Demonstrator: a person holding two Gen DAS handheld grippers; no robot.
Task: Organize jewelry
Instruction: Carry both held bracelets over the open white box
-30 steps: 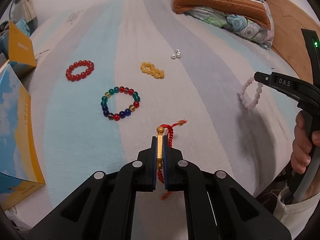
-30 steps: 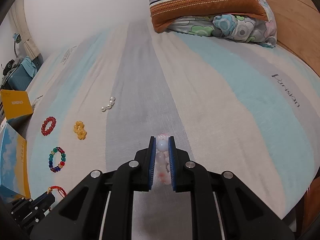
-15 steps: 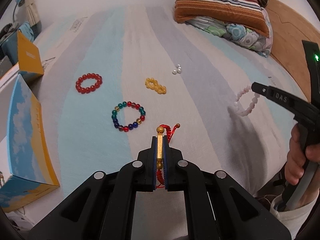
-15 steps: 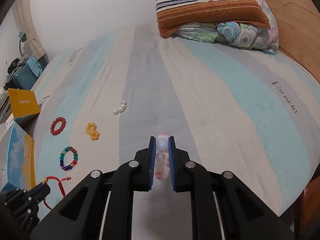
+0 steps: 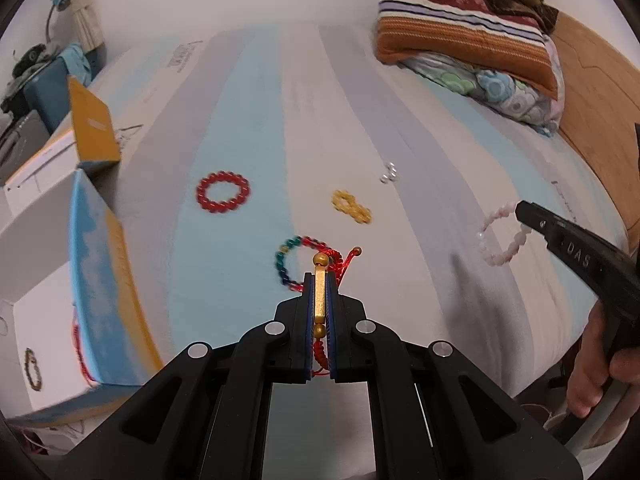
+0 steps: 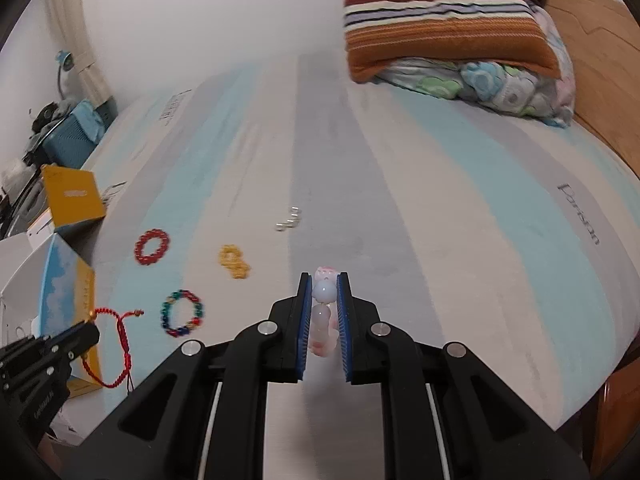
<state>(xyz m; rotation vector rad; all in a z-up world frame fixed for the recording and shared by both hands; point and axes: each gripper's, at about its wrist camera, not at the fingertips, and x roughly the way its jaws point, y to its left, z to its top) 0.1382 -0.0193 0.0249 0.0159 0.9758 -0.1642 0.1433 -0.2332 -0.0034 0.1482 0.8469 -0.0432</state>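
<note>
My left gripper (image 5: 320,280) is shut on a red cord bracelet with a gold bar (image 5: 319,296), held above the striped bed sheet (image 5: 248,128); the same bracelet (image 6: 120,344) hangs from it in the right wrist view. My right gripper (image 6: 324,280) is shut on a pale pink bead bracelet (image 6: 323,292), which dangles as a loop (image 5: 502,236) in the left wrist view. On the sheet lie a red bead bracelet (image 5: 223,192), a yellow bead bracelet (image 5: 351,207), a multicoloured bead bracelet (image 6: 182,313) and a few small pearls (image 5: 389,172).
An open box with a blue-and-yellow lid (image 5: 100,292) stands at the bed's left edge, with a dark bracelet (image 5: 33,368) inside. A yellow box (image 5: 94,124) sits behind it. Folded blankets and a pillow (image 5: 464,40) are stacked at the far right. A hand (image 5: 592,364) holds the right gripper.
Both grippers have risen from the sheet with their bracelets still clamped. The view has widened, showing more of the open box at left. The multicoloured bracelet now sits right behind the left fingertips.
</note>
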